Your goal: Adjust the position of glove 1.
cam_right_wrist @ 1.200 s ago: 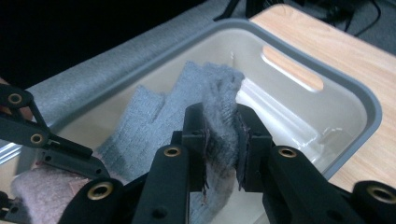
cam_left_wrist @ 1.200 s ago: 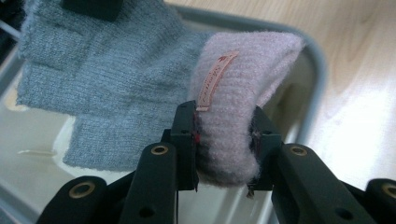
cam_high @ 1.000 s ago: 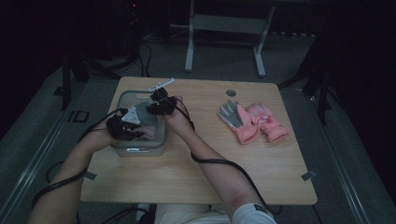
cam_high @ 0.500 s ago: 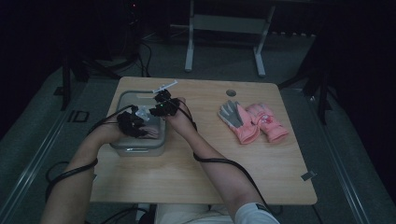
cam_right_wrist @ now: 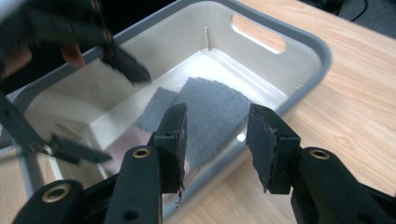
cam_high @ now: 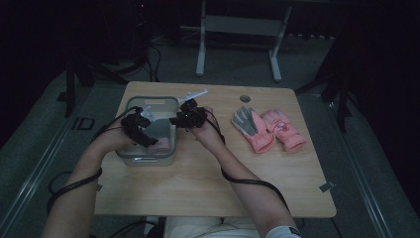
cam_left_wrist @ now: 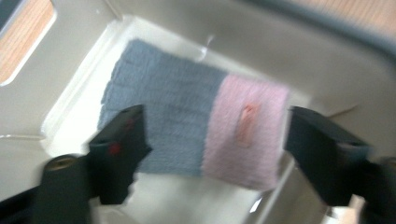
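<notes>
Since half a second ago, our left gripper [cam_high: 140,130] has drawn back and up from deep in the grey plastic bin [cam_high: 132,157], while our right gripper [cam_high: 188,118] has held its place at the bin's near rim. In the left gripper view the jaws stand wide apart and empty, with the knitted glove [cam_left_wrist: 196,133] lying flat on the bin floor directly ahead of them and spanning nearly the whole gap between the tips. Our right gripper [cam_right_wrist: 215,140] also holds nothing, its jaws moderately parted just outside the bin [cam_right_wrist: 299,35] wall, the grey knit [cam_right_wrist: 210,116] showing beyond them. We judge that the glove has just been laid down and released, so this looks like the letting-go step of packing gloves away. The next move would call for lifting clear and swinging toward the pair of pink-and-grey gloves [cam_high: 267,130] lying well off to our right gripper's far side. The glove in the bin is ribbed, grey at one end and pale pink at the other, with a small pink tab.
</notes>
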A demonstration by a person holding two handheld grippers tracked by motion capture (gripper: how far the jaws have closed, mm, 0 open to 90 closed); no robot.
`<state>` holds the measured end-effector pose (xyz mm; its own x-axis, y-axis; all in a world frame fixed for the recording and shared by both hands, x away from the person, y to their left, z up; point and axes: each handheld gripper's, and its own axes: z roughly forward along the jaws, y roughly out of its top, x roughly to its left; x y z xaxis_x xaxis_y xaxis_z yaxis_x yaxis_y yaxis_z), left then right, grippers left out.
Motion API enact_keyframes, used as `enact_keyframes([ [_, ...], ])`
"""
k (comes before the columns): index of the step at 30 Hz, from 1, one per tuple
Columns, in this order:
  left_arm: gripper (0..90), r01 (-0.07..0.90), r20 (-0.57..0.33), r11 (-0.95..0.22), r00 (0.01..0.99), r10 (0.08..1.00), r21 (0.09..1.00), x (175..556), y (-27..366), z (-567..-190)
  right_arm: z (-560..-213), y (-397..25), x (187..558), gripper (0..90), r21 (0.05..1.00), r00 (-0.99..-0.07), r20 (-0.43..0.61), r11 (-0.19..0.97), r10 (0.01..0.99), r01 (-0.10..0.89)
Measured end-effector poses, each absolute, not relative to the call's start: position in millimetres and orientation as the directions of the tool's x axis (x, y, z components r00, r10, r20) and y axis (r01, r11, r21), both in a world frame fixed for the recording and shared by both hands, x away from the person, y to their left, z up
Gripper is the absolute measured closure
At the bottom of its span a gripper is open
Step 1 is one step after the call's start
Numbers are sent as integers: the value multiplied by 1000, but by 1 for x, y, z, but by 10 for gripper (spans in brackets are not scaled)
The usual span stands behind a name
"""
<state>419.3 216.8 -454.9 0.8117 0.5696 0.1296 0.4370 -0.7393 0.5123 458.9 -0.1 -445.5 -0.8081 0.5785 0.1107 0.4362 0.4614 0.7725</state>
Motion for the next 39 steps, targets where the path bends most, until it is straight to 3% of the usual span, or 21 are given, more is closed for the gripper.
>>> enact_keyframes([
  [9, 138, 397, 96, -684, 821, 562, 612, 397, 194, -442, -436, -36, 445, 593, 788, -810, 98, 453, 578, 418],
  [23, 138, 333, 49, -657, 869, 492, 677, 375, 158, -438, -441, -85, 428, 602, 792, -806, 97, 445, 584, 418],
  [39, 138, 260, 20, -644, 919, 394, 719, 344, 107, -458, -448, -137, 416, 610, 797, -783, 61, 442, 619, 412],
])
